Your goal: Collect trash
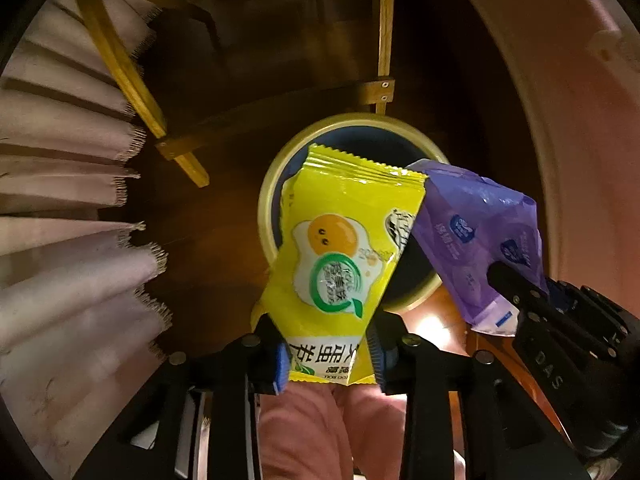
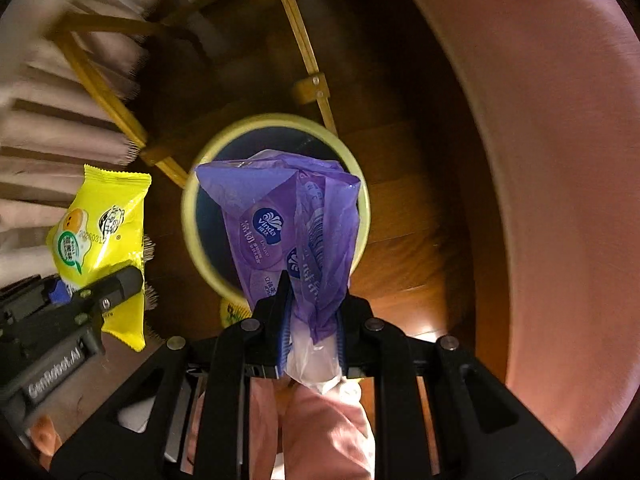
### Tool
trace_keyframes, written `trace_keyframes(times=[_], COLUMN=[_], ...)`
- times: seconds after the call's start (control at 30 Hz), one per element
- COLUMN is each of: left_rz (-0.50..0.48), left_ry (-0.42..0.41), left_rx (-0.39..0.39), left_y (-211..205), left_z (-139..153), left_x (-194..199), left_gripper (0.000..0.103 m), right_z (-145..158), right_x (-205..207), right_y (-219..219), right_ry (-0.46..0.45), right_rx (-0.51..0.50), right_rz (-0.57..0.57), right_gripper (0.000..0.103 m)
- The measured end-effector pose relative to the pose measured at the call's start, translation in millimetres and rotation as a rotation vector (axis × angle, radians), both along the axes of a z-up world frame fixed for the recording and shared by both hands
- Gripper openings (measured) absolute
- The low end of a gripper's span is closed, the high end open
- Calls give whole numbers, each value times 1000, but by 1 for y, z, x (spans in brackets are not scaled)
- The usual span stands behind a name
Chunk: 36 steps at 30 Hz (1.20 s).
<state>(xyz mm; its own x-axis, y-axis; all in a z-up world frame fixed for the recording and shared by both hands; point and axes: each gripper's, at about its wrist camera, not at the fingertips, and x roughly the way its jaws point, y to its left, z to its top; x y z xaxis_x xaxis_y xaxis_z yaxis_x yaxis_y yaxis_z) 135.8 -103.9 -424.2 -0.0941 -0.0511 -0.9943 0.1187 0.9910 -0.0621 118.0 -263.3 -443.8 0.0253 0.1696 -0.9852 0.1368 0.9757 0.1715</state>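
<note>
A round bin with a pale yellow rim (image 1: 268, 200) and dark blue inside stands on the wooden floor, right below both grippers. My left gripper (image 1: 328, 360) points down and is shut on a yellow snack wrapper (image 1: 336, 256) with a fried-egg picture, which hangs over the bin's mouth. My right gripper (image 2: 312, 320) is shut on a crumpled purple tissue-pack wrapper (image 2: 280, 216), also hanging over the bin rim (image 2: 190, 216). Each view shows the other gripper at its edge: the right gripper (image 1: 516, 292) with the purple wrapper (image 1: 472, 232), the left gripper (image 2: 120, 284) with the yellow wrapper (image 2: 96, 232).
A wooden frame of yellow slats (image 1: 120, 52) stands just behind the bin. A pale fringed cloth (image 1: 60, 200) hangs at the left. A large pink rounded surface (image 2: 560, 160) fills the right side. A person's pink-clad legs (image 1: 332, 432) are below the grippers.
</note>
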Motion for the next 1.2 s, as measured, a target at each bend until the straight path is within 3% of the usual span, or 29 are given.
trace_keyframes(times=[0.13,0.23,0.3,0.33,0.37,0.43,0.5,0.87,1.2], left_rz=[-3,8,12,11,9,1,-7,36,49], left_ry=[-4,8,-11,-22,-39,-61,-84,-207,-286], left_rx=[-8,-28,-38,-40,-35,-35,-27,-34,-63], left_y=[8,10,18,20,22,31,38,68,68], left_z=[-42,-63,-68,-67,-64,-60,-51,44,165], left_x=[9,13,14,14,15,16,16,13,-11], left_gripper=[38,55,74,77,78,78,79,79,79], right_z=[-38,-58,-70,-76,-78,-77,-78,4,103], right_x=[10,14,16,20,21,24,26,16,2], right_y=[4,4,4,3,4,7,12,13,2], right_ry=[6,2,3,3,1,-6,-10,-109,-180], right_rx=[-12,-6,24,39,54,56,57,90,106], right_rz=[2,2,1,-1,-2,-13,-18,-43,-53], right_gripper=[16,16,22,31,41,51,53,63,68])
